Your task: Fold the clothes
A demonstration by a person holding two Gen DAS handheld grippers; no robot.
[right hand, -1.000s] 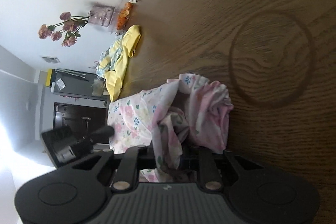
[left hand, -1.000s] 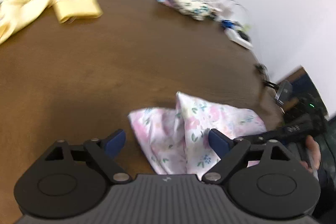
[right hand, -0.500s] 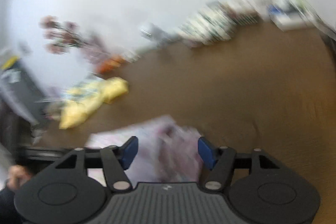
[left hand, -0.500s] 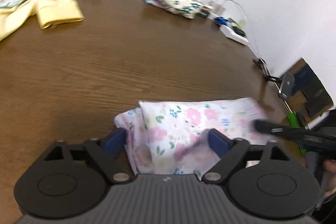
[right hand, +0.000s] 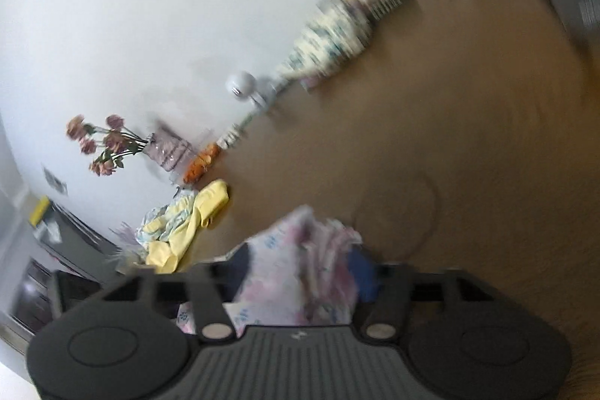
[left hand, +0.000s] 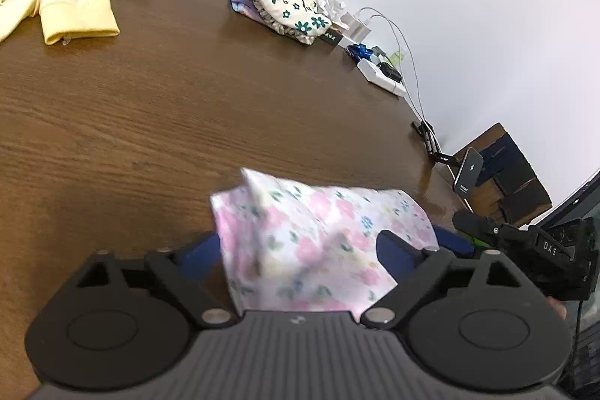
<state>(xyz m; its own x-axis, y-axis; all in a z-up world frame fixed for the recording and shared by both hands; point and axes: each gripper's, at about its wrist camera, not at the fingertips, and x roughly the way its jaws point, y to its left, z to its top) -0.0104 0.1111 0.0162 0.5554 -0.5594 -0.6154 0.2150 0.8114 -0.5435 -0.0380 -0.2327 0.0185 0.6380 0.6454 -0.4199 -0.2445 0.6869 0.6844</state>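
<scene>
Pink floral cloth (left hand: 318, 242) is shown bunched at lower centre of both views, on the brown wooden table (left hand: 168, 107). It lies between the blue pads of the left gripper (left hand: 300, 250), whose jaws are opening. The right gripper (right hand: 300, 272) is likewise opening around the cloth; pad contact cannot be told through blur. Yellow garment (left hand: 75, 14) is seen at upper left, well apart.
</scene>
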